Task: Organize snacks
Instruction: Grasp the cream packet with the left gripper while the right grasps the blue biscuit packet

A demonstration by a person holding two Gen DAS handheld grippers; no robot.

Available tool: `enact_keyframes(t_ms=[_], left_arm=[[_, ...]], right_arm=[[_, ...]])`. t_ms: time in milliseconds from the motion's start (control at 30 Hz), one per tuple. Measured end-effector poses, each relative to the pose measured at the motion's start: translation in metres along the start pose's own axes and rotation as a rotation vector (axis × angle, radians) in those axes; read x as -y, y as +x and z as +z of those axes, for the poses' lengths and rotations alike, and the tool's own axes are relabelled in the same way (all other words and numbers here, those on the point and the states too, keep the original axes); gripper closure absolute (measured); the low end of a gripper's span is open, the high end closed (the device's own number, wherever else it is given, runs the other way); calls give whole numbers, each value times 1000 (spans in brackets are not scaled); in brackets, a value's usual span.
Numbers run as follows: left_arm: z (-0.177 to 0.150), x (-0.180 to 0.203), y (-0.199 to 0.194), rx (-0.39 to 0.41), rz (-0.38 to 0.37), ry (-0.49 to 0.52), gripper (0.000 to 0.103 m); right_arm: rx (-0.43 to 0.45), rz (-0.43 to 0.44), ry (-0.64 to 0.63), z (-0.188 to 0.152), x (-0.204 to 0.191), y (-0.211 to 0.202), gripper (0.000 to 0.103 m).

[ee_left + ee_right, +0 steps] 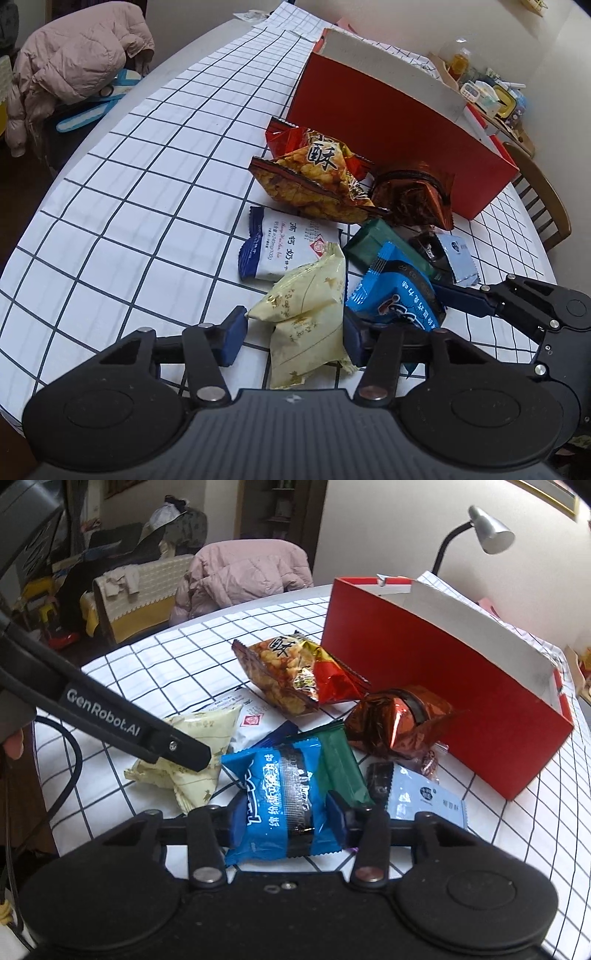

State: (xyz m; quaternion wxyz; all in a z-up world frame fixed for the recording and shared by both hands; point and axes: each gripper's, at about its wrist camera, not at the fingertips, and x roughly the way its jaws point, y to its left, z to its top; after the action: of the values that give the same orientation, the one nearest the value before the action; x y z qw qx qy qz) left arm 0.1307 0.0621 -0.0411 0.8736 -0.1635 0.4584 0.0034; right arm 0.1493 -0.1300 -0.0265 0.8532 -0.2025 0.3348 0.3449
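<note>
A checked tablecloth covers the table, bearing a red box and scattered snack packets.

Left gripper angled downward, blue pads pressed on a packet, right gripper tilted down likewise, jaws clamped

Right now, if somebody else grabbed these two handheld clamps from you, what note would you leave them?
Left gripper: its pads press on the cream snack packet.
Right gripper: its pads press on the blue snack packet.
Both packets lie on the checked tablecloth.
Red box stands open behind the pile; no snacks visible inside.
Left: these two, plus green, pale blue, white, brown foil and orange-red packets.
</note>
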Motion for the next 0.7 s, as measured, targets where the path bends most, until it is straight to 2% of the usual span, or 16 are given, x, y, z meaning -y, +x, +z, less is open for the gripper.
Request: enact_keyframes(t_ms=[700], left_arm=[[23,19,-40,114,-20,64,51]], right_arm=[[112,-68,134,16,16,-50,62]])
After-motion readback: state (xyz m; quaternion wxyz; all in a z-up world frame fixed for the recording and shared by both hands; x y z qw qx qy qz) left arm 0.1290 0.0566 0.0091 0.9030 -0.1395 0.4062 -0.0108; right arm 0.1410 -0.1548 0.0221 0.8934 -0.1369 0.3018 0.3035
